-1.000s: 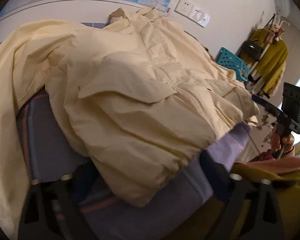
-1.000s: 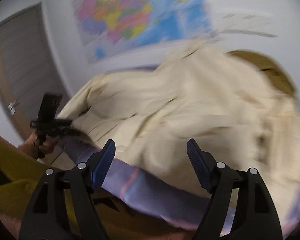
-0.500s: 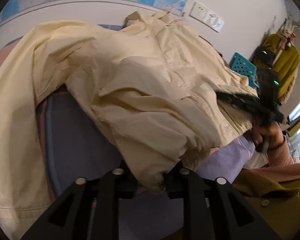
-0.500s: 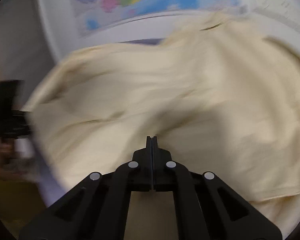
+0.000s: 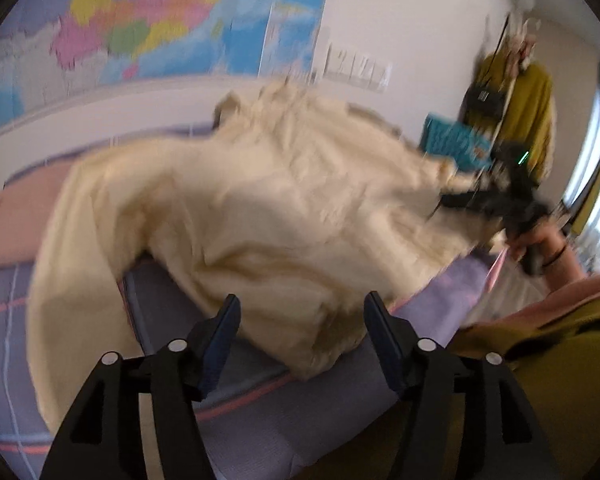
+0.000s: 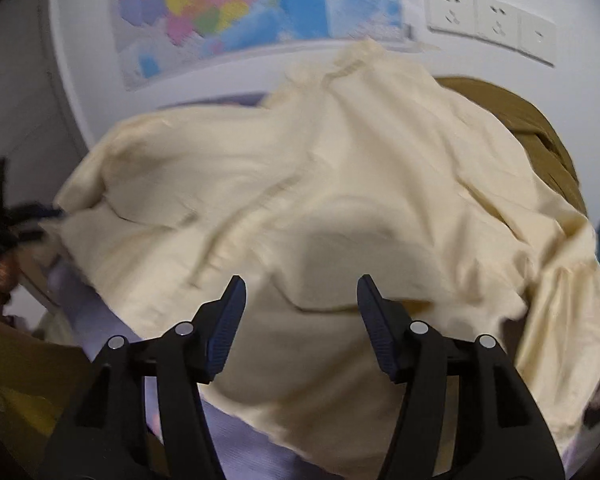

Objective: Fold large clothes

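A large cream jacket lies crumpled on a bed with a purple sheet. My left gripper hovers over its near hem with the jaws opening. The cloth shows between the fingers, but the pads do not press on it. In the right wrist view the jacket fills the middle. My right gripper is above it, jaws opening and gripping nothing. In the left wrist view, the right gripper appears blurred at the jacket's right edge, held by a hand. The left gripper shows at the left edge of the right wrist view.
A coloured map and wall sockets are behind the bed. An olive garment lies under the jacket's far right. A teal basket and a hanging mustard coat stand at the right. A pink cover lies at the left.
Both grippers, open a second ago, shut on the jacket's near hem half a second ago. Now both have opened and let it go. The left gripper has risen.
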{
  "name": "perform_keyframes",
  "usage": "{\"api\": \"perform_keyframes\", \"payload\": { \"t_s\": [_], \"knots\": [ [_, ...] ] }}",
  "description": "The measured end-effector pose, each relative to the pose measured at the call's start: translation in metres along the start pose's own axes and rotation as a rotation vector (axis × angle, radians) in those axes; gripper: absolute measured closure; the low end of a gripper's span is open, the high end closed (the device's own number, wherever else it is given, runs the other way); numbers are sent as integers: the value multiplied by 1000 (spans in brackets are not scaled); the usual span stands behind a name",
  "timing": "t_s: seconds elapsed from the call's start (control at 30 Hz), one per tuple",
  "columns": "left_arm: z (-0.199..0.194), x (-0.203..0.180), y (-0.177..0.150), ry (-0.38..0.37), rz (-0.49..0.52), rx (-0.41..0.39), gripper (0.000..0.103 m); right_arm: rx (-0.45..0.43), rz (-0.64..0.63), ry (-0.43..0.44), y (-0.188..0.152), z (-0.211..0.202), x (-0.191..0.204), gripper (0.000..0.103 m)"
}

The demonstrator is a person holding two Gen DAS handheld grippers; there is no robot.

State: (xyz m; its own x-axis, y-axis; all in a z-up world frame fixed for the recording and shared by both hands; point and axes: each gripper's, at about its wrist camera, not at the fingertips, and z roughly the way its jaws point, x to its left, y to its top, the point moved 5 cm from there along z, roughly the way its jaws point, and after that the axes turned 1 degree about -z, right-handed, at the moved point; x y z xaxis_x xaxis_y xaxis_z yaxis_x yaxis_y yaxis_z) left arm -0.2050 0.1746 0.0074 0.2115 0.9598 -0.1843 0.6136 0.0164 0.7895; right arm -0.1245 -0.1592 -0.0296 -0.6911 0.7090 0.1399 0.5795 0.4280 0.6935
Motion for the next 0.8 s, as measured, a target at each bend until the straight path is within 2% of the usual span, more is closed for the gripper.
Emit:
{"api": "perform_keyframes", "payload": {
  "t_s": [0.07, 0.1, 0.17, 0.23, 0.3, 0.37, 0.47, 0.53, 0.7, 0.8],
  "knots": [
    [-5, -4, 10, 5, 26, -30, 33, 31, 1, -39, -4, 7, -9, 48],
    [1, -9, 14, 24, 53, -19, 33, 44, -8, -53, -6, 10, -11, 48],
    [19, -17, 13, 48, 98, 35, 33, 47, -16, -57, -7, 13, -15, 51],
    [46, -22, 6, 57, 119, 110, 33, 49, -58, -136, -8, 19, -19, 71],
    [69, -19, -3, 70, 107, 166, 33, 57, -62, -161, -6, 29, -27, 75],
    [76, -13, -8, 73, 76, 179, 33, 46, -62, -164, -4, 31, -32, 76],
    [68, -4, -10, 67, 35, 145, 30, 26, -11, -115, 0, 25, -36, 70],
    [57, 0, -12, 72, 30, 124, 28, -10, 18, -88, 2, 12, -37, 53],
    [44, 8, -15, 70, -7, 85, 22, -130, 114, -27, -4, -44, -46, 40],
    [40, 14, -17, 53, -61, 77, 21, -160, 176, -25, -13, -65, -57, 31]
  ]
}}
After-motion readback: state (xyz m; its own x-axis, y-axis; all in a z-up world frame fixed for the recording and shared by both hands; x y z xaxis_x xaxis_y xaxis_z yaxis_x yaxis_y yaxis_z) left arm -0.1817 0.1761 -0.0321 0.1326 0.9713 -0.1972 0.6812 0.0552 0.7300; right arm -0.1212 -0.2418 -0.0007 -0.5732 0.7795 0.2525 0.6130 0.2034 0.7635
